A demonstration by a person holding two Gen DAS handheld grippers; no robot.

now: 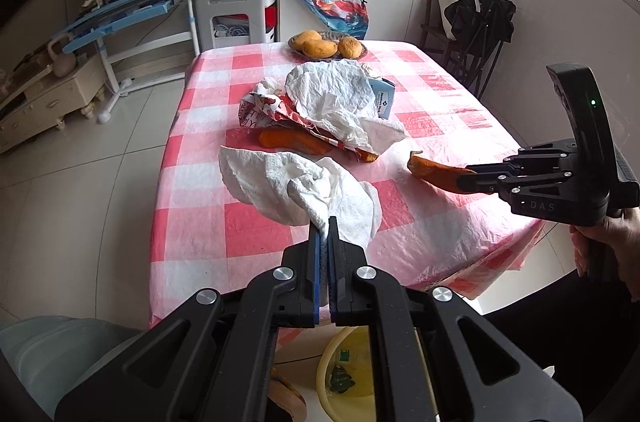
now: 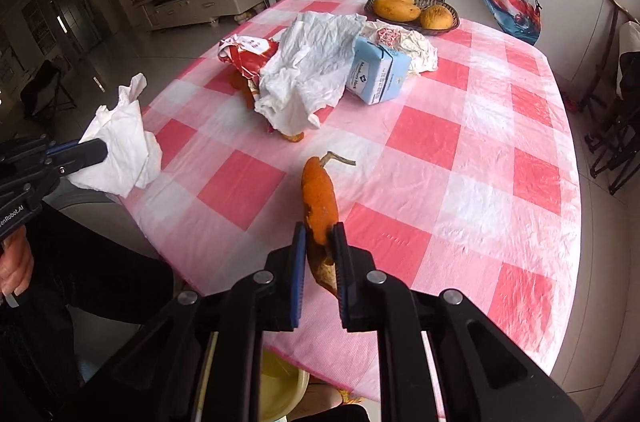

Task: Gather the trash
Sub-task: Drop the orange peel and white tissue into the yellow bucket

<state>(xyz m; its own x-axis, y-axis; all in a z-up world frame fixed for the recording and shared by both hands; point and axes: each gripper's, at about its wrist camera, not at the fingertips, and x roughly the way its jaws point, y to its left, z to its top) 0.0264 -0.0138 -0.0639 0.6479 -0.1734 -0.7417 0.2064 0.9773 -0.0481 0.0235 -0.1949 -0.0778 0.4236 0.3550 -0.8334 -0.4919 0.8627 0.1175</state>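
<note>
While clamped | mango peel (image 2: 319, 200) between right tool (image 2: 320, 236) pads

On table (image 2: 460, 150): fruit basket (image 2: 412, 9) at far end, tissue pack (image 2: 378, 70) before it, crumpled paper pile (image 2: 304, 74) left of pack. Bin (image 1: 344, 370) below near edge.

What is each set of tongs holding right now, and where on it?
Left tongs pinch the white paper towel by a bunched corner. Right tongs clamp the orange peel near its lower end.
</note>
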